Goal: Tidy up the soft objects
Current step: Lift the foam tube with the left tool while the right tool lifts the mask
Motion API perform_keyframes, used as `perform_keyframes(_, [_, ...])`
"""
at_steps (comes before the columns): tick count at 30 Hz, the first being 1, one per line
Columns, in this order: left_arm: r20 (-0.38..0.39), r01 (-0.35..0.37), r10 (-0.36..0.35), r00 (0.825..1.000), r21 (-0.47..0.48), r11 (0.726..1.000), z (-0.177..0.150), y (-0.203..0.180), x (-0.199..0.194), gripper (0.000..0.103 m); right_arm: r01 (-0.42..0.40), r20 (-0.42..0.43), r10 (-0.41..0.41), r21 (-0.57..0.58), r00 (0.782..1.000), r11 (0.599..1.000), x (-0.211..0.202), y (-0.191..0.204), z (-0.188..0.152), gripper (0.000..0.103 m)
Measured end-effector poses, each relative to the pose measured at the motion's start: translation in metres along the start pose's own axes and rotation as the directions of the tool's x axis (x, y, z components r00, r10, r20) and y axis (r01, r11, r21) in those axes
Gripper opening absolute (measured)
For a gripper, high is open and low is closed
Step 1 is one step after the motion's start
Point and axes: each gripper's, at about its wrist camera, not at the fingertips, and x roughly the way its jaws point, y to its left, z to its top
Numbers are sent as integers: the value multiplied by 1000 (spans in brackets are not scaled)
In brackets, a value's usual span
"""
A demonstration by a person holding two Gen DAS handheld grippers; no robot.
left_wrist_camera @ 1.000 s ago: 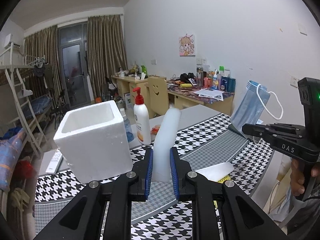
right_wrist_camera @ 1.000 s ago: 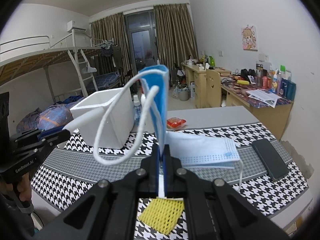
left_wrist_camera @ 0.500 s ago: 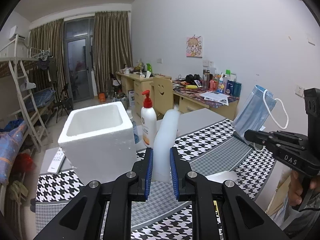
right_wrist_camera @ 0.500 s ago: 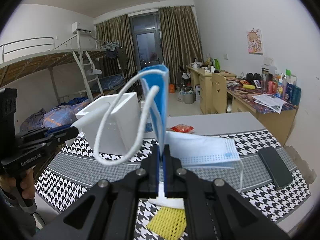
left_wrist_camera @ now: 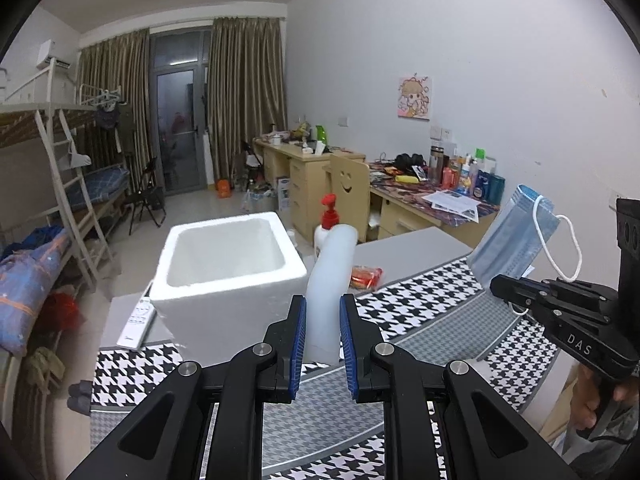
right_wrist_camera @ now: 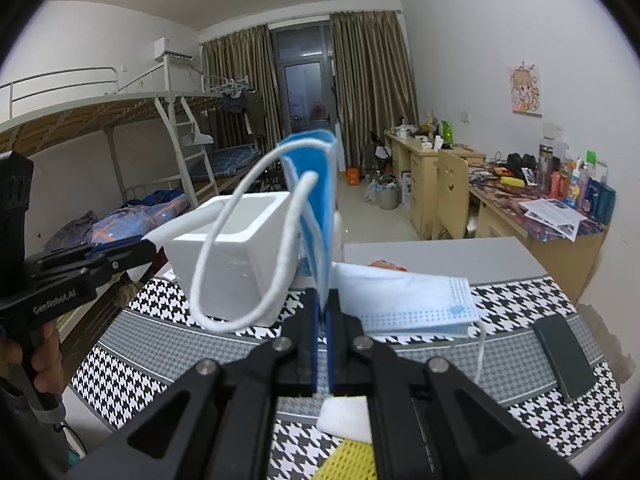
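My left gripper [left_wrist_camera: 323,320] is shut on a white foam strip [left_wrist_camera: 331,276] that curves up and away, held above the table just right of the white foam box [left_wrist_camera: 228,276]. My right gripper [right_wrist_camera: 323,312] is shut on a blue face mask [right_wrist_camera: 316,208] that stands upright with its white ear loops hanging left. In the left wrist view the right gripper [left_wrist_camera: 500,284] holds that mask [left_wrist_camera: 516,240] at the right. In the right wrist view the left gripper [right_wrist_camera: 148,246] and its strip show at the left, near the box [right_wrist_camera: 236,256].
A second face mask [right_wrist_camera: 408,300] lies on the houndstooth tablecloth [right_wrist_camera: 520,304]. A yellow mesh foam sleeve [right_wrist_camera: 352,460] and a white pad [right_wrist_camera: 344,416] lie near the front edge. A dark phone [right_wrist_camera: 564,356] lies right. A pump bottle [left_wrist_camera: 326,224], snack packet [left_wrist_camera: 364,276] and remote [left_wrist_camera: 138,320] surround the box.
Both grippers have risen with their loads, so the table and box sit lower in view. The foam box's opening shows more fully in the left wrist view.
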Motion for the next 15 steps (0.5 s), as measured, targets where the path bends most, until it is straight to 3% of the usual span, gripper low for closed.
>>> perform_keyframes(15, [9,-86,86,996,-28,996,16,15,3,18,-52,2,52,-32,999,998,13,19,31,5])
